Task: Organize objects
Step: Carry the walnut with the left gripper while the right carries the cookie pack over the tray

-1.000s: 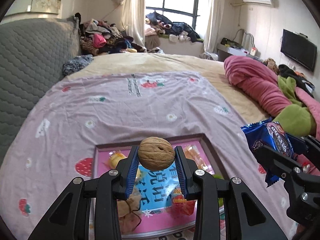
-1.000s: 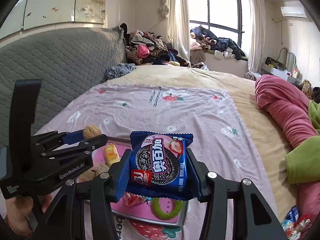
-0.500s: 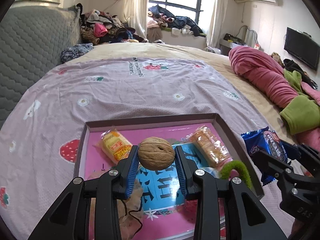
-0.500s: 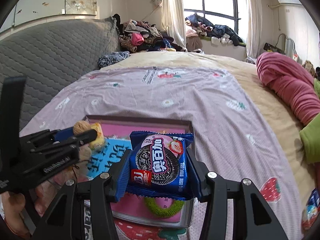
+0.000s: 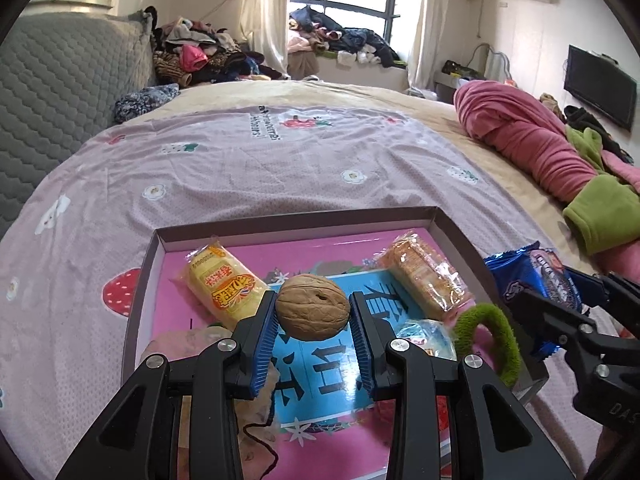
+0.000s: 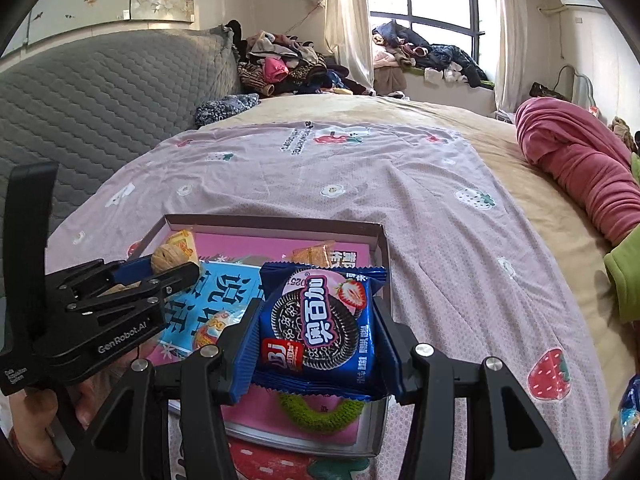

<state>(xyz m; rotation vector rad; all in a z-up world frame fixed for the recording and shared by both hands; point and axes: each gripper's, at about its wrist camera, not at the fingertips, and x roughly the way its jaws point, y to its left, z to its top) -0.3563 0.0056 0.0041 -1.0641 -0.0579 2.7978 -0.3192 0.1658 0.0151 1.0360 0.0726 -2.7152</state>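
My left gripper (image 5: 313, 320) is shut on a brown walnut (image 5: 313, 306), held just above the middle of a shallow pink-lined box tray (image 5: 296, 218) on the bed. In the right wrist view the same walnut (image 6: 165, 259) shows between the left gripper's (image 6: 160, 266) fingers at the left. My right gripper (image 6: 316, 336) is shut on a blue cookie packet (image 6: 320, 326) over the tray's near right corner (image 6: 378, 236). That packet (image 5: 536, 276) appears at the right edge of the left wrist view.
In the tray lie a yellow snack packet (image 5: 224, 284), a wrapped cracker pack (image 5: 424, 280), a green fuzzy ring (image 5: 492, 332) and a blue printed card (image 5: 320, 372). A pink blanket roll (image 5: 524, 140) lies at the right, a grey headboard (image 6: 100, 92) at the left.
Both grippers have come down toward the tray with their loads, so the tray now looks larger and closer. Neither grip has altered.
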